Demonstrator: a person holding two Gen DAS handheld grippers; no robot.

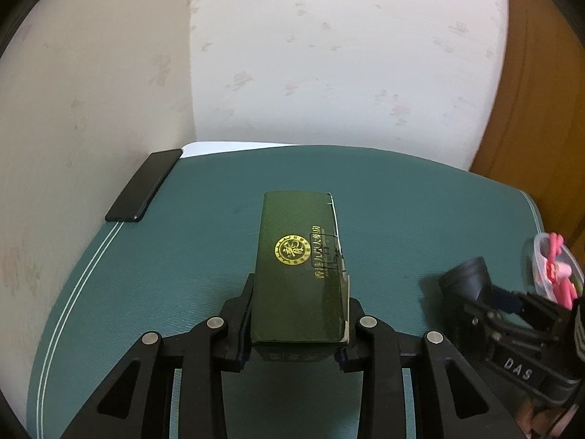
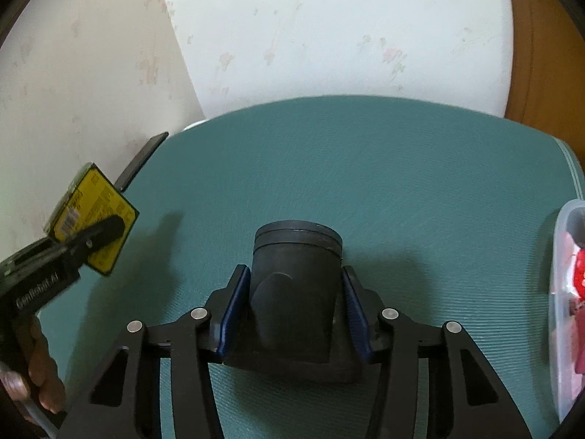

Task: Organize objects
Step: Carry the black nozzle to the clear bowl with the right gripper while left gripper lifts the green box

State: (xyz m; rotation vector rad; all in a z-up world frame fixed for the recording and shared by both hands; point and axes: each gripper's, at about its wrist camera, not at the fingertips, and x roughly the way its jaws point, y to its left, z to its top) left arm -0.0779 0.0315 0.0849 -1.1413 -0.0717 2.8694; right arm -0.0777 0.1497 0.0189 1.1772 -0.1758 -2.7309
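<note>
My left gripper (image 1: 298, 314) is shut on a dark green box (image 1: 298, 267) with a gold seal, held above the teal table mat (image 1: 204, 256). The box's yellow underside (image 2: 93, 219) shows at the left of the right wrist view, with the left gripper (image 2: 98, 234) clamped on it. My right gripper (image 2: 294, 303) is shut on a black cylindrical cup-like object (image 2: 296, 278), held over the mat (image 2: 402, 183). In the left wrist view that black object (image 1: 466, 278) and the right gripper (image 1: 486, 292) sit low at the right.
A black phone (image 1: 144, 184) lies along the left wall at the mat's edge. A clear plastic container (image 2: 568, 292) with pink and red items stands at the right edge; it also shows in the left wrist view (image 1: 555, 270). Wallpapered walls close the back and left. A wooden door (image 1: 541, 109) is at the right.
</note>
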